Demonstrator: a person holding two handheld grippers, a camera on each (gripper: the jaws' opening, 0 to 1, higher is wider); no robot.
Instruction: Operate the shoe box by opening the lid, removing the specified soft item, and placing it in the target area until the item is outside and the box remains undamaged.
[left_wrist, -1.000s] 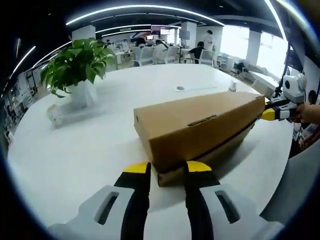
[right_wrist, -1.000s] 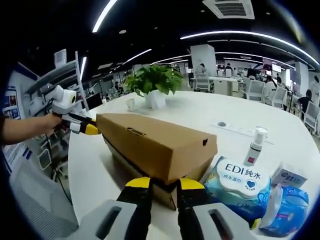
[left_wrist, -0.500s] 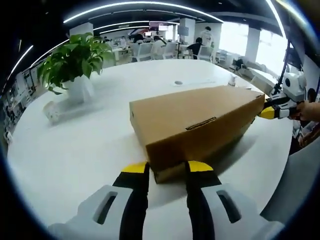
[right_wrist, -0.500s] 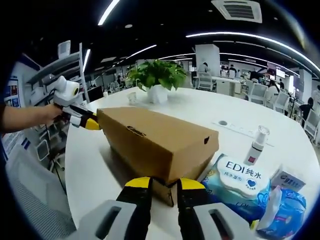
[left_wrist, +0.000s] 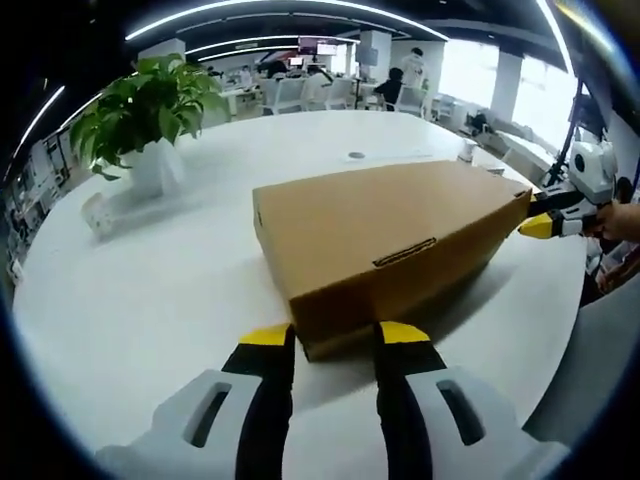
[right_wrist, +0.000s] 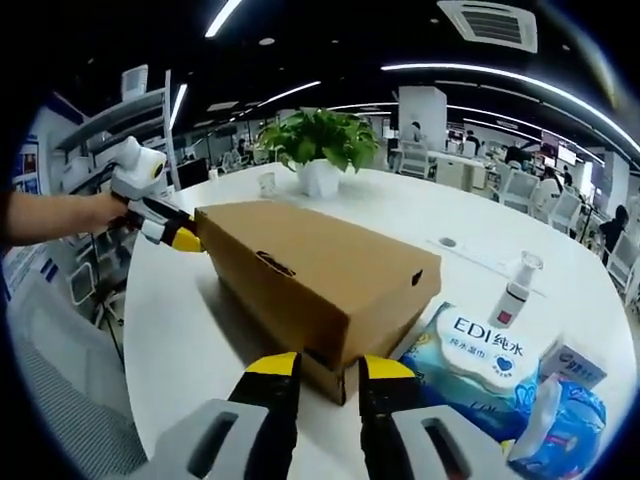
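Two grippers sat at opposite ends of the shoe box (left_wrist: 385, 245), which lay lid-down-shut on a big white round table (left_wrist: 150, 300). In the left gripper view the box ran from the near end at 6 o'clock off toward 2 o'clock, long axis slanting away, so it pointed straight at the right gripper (left_wrist: 540, 226), whose yellow tips met the far corner. The left gripper (left_wrist: 333, 335) had its jaws parted, one on each side of the box's near bottom edge, not squeezing anything as far as I could tell. Same story in the right gripper view: jaws apart, straddling the near corner.

Plenty of bare tabletop at 9 o'clock in the left gripper view. A potted plant (left_wrist: 145, 115) stood well apart at 10 o'clock.

In the right gripper view the crowded side was 4 o'clock: a wet wipes pack (right_wrist: 480, 350) just beside the box, a blue packet (right_wrist: 560, 430) near the table edge, a small carton (right_wrist: 578, 366), then a little spray bottle (right_wrist: 517, 291) behind the wipes.
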